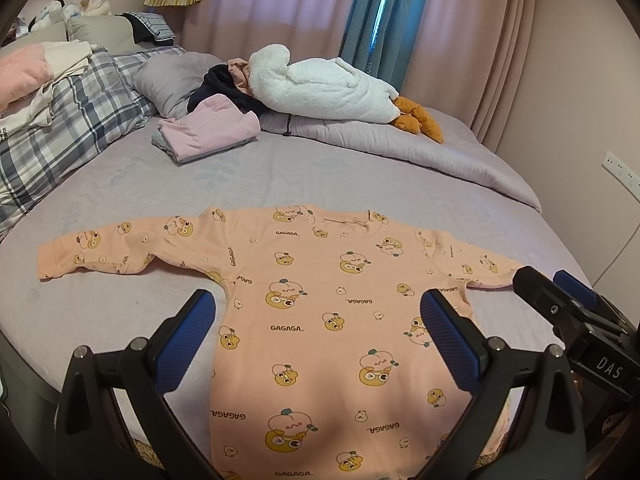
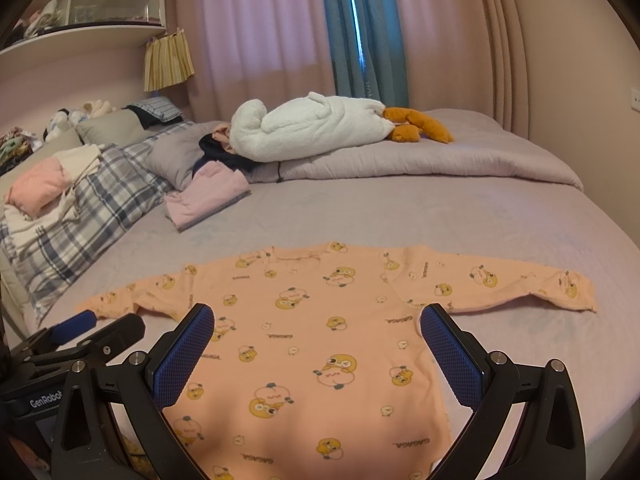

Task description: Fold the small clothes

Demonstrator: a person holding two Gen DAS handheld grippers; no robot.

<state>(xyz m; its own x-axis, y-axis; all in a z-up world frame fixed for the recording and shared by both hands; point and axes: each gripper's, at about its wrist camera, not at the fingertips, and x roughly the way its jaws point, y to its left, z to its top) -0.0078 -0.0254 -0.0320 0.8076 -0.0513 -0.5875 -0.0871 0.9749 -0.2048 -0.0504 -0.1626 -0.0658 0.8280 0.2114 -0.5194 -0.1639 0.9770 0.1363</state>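
Now peach top (image 1: 316,320) lies flat on bed (image 1: 120,304), sleeves out at 9 & 3. Left gripper (image 1: 316,304) & right gripper (image 2: 316,316) above it, jaws wide, empty.

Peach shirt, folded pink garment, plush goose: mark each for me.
Peach shirt (image 1: 320,320): left wrist view, middle of the chest panel.
Folded pink garment (image 1: 208,132): left wrist view, top layer of the fold.
Plush goose (image 2: 316,128): right wrist view, white body.

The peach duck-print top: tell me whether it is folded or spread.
Spread. The peach duck-print top lies flat on the bed, both sleeves stretched out sideways, body in a single layer with no fold visible.
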